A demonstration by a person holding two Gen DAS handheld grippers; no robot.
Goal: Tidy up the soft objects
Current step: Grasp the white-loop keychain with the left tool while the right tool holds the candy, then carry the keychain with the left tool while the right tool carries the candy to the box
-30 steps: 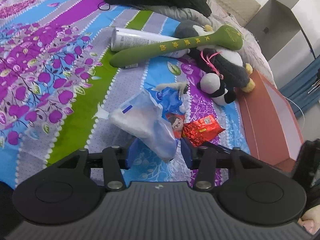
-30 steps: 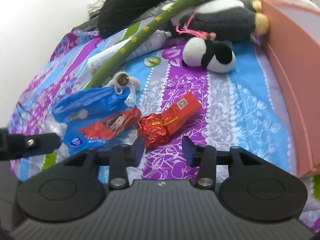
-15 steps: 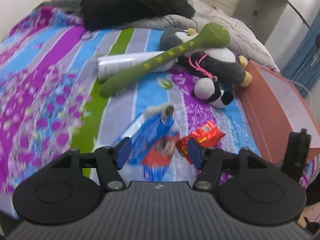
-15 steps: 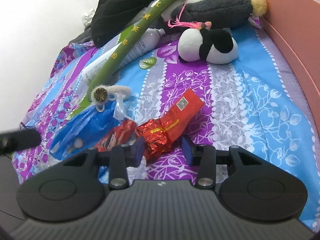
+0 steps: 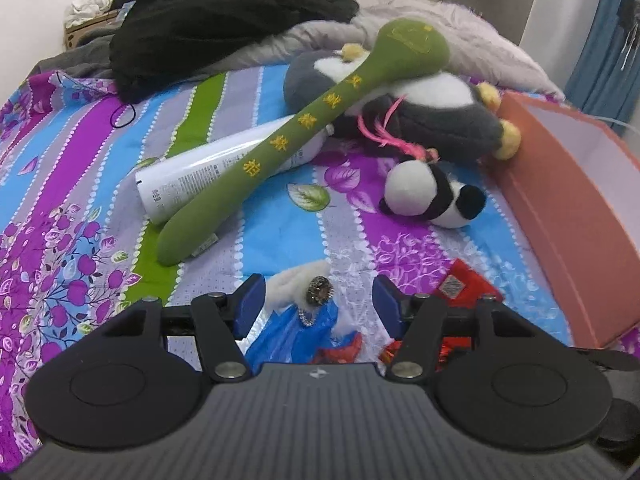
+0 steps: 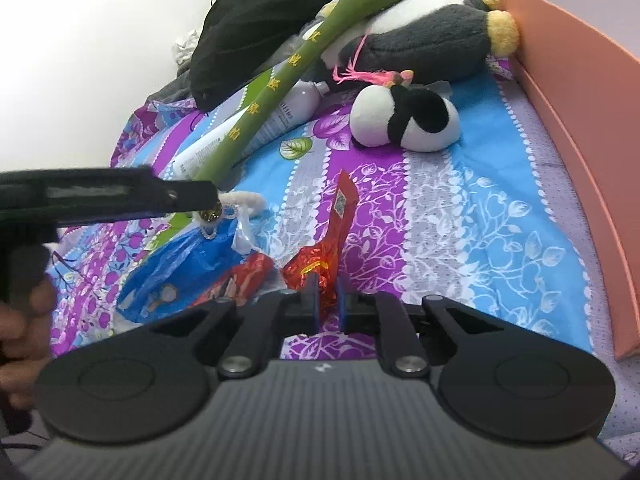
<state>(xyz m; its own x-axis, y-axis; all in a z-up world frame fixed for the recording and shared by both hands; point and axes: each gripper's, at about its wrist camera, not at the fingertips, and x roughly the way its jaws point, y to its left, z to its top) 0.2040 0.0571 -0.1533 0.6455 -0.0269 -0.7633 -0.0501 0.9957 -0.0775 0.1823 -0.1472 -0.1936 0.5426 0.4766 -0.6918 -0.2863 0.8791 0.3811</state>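
1. The left gripper hangs low over the bedspread with its blue-padded fingers spread wide and nothing between them.
2. Under that gap lie a white fluffy hair clip with a round sparkly stud and a crumpled blue plastic snack bag, both resting on the striped purple, blue and green floral bedspread.
3. The right gripper has its jaws drawn narrow, pinching the twisted end of a shiny red foil packet; the packet's flat end, printed with a square code, stands tilted up off the bedspread.
4. In the right wrist view the left gripper's black body reaches in from the left, its tip over the hair clip.
5. A long green plush mallet with yellow embroidered characters lies diagonally, its handle across a white squeeze tube with small print and its head on a large grey-and-white plush penguin with yellow feet.
6. A small black-and-white plush panda sits just in front of the penguin, near a salmon-orange open cardboard box at the bed's right edge.
7. A heap of black clothing lies at the far end of the bed.
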